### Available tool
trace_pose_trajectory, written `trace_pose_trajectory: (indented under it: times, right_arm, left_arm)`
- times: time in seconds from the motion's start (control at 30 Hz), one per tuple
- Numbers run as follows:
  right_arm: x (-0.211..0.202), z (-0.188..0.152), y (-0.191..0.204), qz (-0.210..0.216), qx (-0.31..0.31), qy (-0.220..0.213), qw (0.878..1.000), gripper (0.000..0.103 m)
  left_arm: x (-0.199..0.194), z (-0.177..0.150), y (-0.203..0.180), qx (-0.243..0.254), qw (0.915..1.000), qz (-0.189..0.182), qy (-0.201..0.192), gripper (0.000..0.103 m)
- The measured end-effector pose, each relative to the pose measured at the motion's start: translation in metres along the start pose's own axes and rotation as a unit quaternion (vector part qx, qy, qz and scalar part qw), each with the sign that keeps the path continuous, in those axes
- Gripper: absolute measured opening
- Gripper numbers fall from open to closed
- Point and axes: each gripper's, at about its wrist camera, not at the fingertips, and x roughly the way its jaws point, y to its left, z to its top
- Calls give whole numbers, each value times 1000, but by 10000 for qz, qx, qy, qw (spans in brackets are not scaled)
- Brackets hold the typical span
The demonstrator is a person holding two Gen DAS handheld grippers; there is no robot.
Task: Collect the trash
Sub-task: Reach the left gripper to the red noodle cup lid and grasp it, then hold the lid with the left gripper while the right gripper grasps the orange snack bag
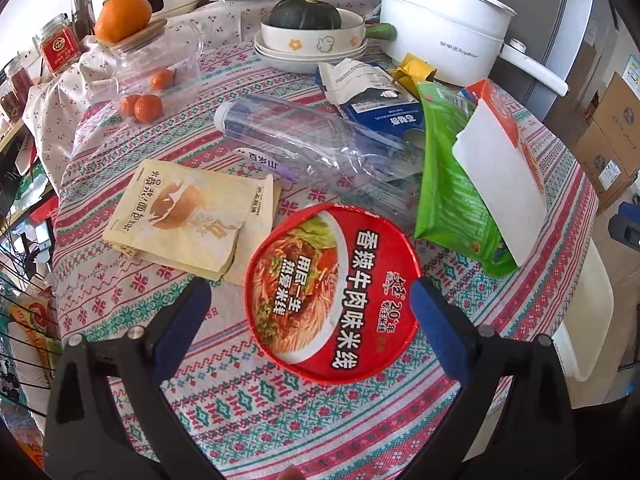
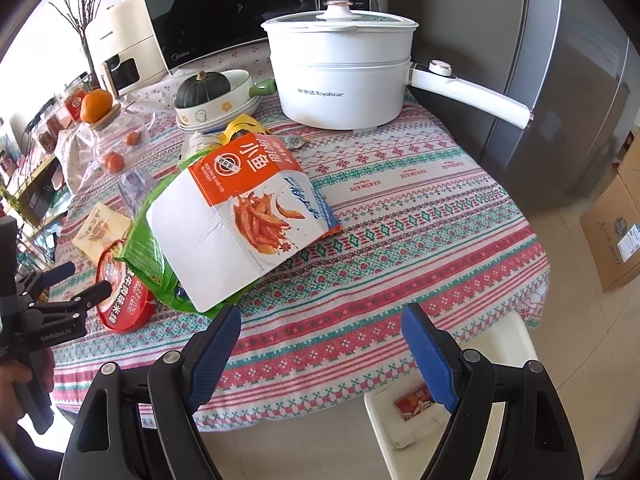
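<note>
A round red noodle-cup lid lies flat on the patterned tablecloth. My left gripper is open and straddles the lid, its right pad at the lid's edge. Further back lie a clear plastic bottle, a beige bread bag, a green bag and an orange-and-white snack box. My right gripper is open and empty over the table's near edge, just below the snack box. The left gripper and the lid show at the left of the right wrist view.
A white bin holding a red packet stands on the floor by the table's edge. At the back stand a white electric pot, a bowl with a dark squash, and a glass jar with oranges. A fridge and cardboard boxes stand at the right.
</note>
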Motion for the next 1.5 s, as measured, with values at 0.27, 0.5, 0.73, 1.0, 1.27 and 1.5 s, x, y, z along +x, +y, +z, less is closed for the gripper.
trace_pose_trajectory:
  times: [0.27, 0.5, 0.73, 1.0, 1.27, 1.5]
  right_arm:
    - [19, 11, 8, 99, 59, 150, 9998, 84]
    - [32, 14, 9, 40, 24, 266, 9996, 84]
    - [36, 15, 13, 86, 72, 305, 9995, 84]
    - [48, 14, 7, 211, 359, 447, 9981, 84]
    - [66, 14, -2, 903, 1007, 486, 9896, 84]
    - [93, 11, -15, 1836, 1946, 492, 9623, 70]
  left_arm:
    - [32, 9, 38, -553, 9965, -589, 235, 81]
    - [32, 3, 47, -922, 9901, -990, 385, 40]
    - [14, -1, 42, -830, 9922, -853, 377, 4]
    - [-15, -5, 39, -682, 9949, -734, 79, 4]
    - [-50, -3, 34, -334, 9975, -454, -422, 4]
    - [-47, -7, 36, -336, 9985, -300, -305, 4]
